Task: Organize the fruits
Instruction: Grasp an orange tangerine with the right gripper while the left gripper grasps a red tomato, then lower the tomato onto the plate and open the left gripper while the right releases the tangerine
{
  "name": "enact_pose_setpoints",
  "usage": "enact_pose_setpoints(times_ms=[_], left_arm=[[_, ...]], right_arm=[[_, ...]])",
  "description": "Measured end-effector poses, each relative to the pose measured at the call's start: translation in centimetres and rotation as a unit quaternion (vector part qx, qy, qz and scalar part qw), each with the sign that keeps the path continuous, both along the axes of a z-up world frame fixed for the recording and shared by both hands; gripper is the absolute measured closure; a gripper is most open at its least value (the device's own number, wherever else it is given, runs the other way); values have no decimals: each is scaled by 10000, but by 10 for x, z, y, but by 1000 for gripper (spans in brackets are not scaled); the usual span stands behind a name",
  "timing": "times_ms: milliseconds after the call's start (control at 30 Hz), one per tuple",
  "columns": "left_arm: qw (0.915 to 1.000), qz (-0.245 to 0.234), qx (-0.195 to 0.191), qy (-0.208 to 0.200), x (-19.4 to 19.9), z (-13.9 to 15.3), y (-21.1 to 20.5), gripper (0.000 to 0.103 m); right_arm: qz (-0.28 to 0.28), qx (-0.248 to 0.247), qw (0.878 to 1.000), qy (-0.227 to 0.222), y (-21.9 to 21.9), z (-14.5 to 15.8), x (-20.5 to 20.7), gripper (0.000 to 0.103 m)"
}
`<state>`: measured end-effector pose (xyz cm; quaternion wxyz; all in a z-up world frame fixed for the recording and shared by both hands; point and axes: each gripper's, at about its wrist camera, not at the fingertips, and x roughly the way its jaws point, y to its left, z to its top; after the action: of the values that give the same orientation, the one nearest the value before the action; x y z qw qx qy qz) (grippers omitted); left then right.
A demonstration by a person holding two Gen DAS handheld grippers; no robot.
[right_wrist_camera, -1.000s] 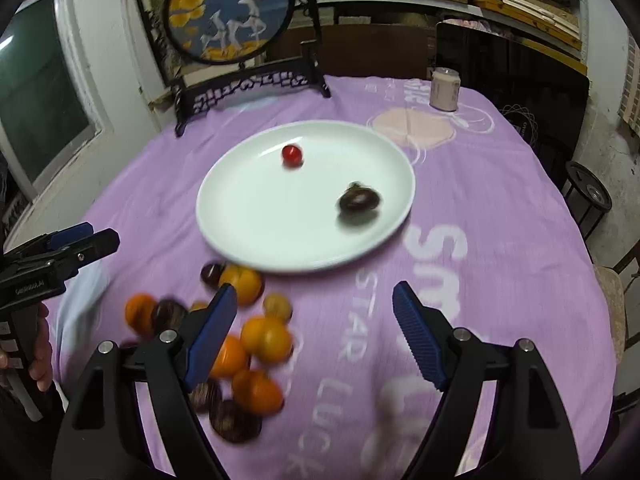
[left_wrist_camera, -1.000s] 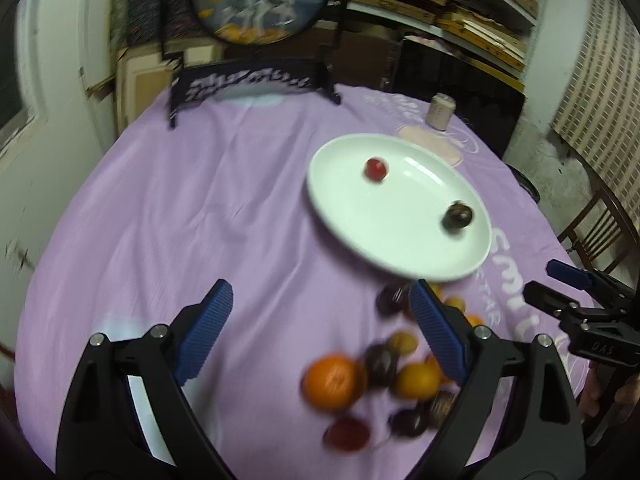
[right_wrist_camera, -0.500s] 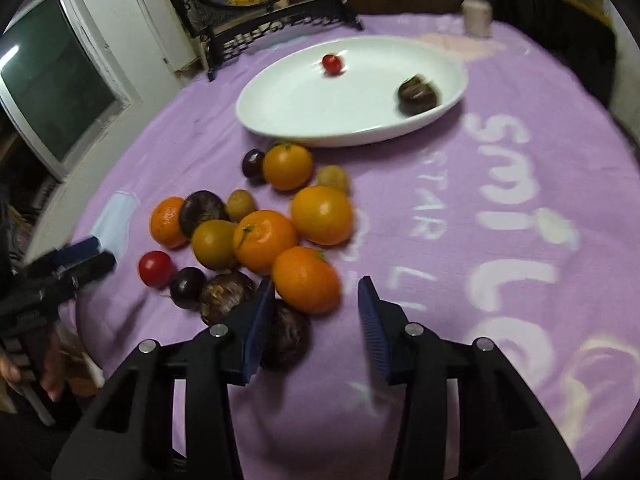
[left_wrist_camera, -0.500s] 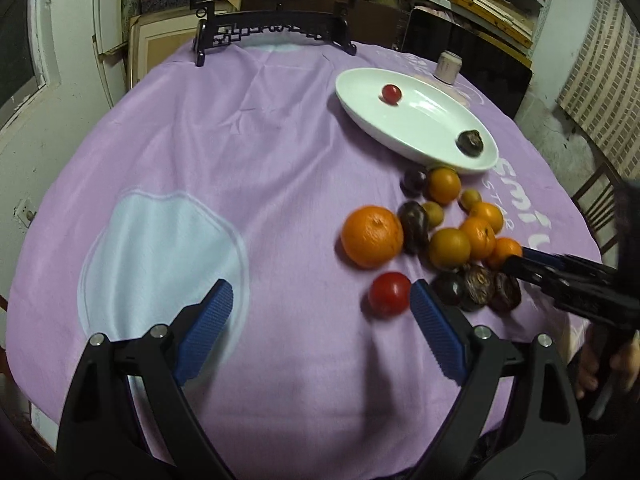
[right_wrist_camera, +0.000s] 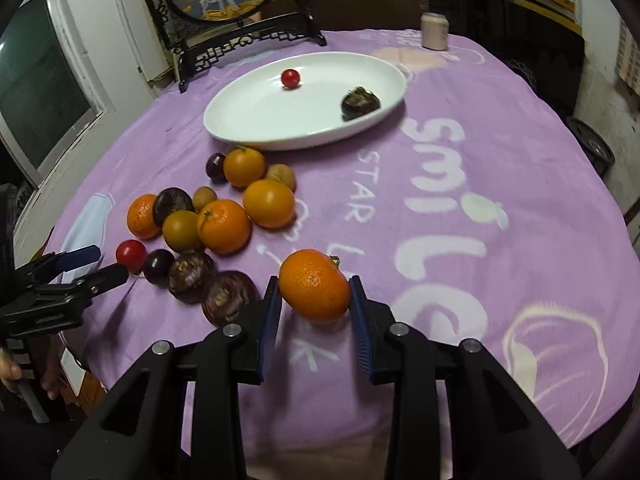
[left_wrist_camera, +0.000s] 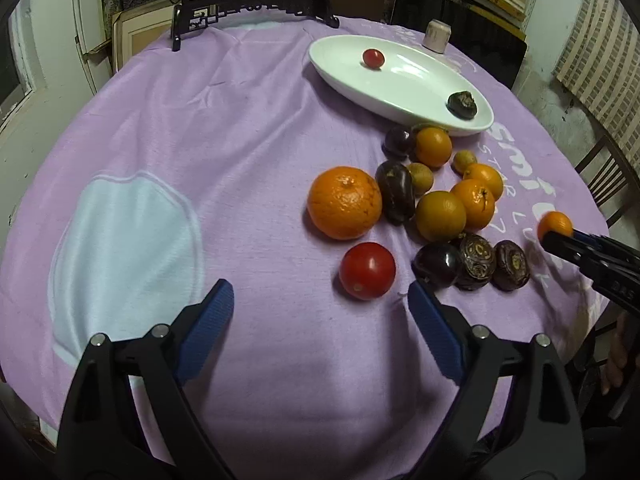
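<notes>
Half a second back the right gripper (right_wrist_camera: 315,304) was closing in on an orange at the near end of the pile; now that mandarin (right_wrist_camera: 314,284) sits pinched between its blue pads, drawn clear of the other fruit and apparently just above the purple tablecloth (right_wrist_camera: 460,220). From the left wrist view the same fruit (left_wrist_camera: 554,226) shows at the far right, near the table's edge.

Over on the other side, the left gripper (left_wrist_camera: 320,326) has come lower and nearer the pile, its jaws spread wide with nothing between them, the red tomato (left_wrist_camera: 367,270) just ahead of the right pad.

What remains of the fruit pile (right_wrist_camera: 208,224) lies in a loose cluster between the grippers and the white plate (right_wrist_camera: 256,120), its nearest orange touching or almost touching the plate's near rim. On the plate, a cherry tomato (right_wrist_camera: 290,78) and a dark fruit (right_wrist_camera: 360,103) rest well apart, with bare white all round them. Right of the pile the cloth runs open to the table edge. A dark carved stand (right_wrist_camera: 248,46) and a small jar (right_wrist_camera: 434,31) sit at the far rim.
</notes>
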<state>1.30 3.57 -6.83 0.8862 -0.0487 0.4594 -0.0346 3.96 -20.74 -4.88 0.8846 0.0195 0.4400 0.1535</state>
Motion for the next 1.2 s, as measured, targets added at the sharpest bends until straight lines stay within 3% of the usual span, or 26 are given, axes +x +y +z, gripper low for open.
enact_pose_setpoints(times_ms=[167, 200, 233, 500, 800, 1000, 1200], left_arm=[[9998, -173, 87, -85, 10, -6, -13, 51], [9997, -209, 58, -107, 10, -5, -14, 67], [9993, -327, -142, -67, 10, -4, -16, 74], [9989, -398, -195, -165, 3, 6, -20, 74], [9970, -596, -175, -472, 19, 47, -23, 74], [9960, -503, 163, -719, 101, 82, -35, 73], [9991, -287, 90, -288, 222, 74, -49, 73]], right_arm=[[91, 96, 9999, 27, 2, -2, -2, 69], [119, 105, 9999, 22, 4, -1, -3, 69], [157, 114, 9998, 5, 5, -1, -4, 69], [261, 147, 9995, -62, 10, 2, -7, 69], [391, 154, 9989, -213, 17, 17, 17, 69], [462, 92, 9975, -534, 30, 55, 82, 69], [320, -20, 9984, -458, 45, 61, 180, 69]])
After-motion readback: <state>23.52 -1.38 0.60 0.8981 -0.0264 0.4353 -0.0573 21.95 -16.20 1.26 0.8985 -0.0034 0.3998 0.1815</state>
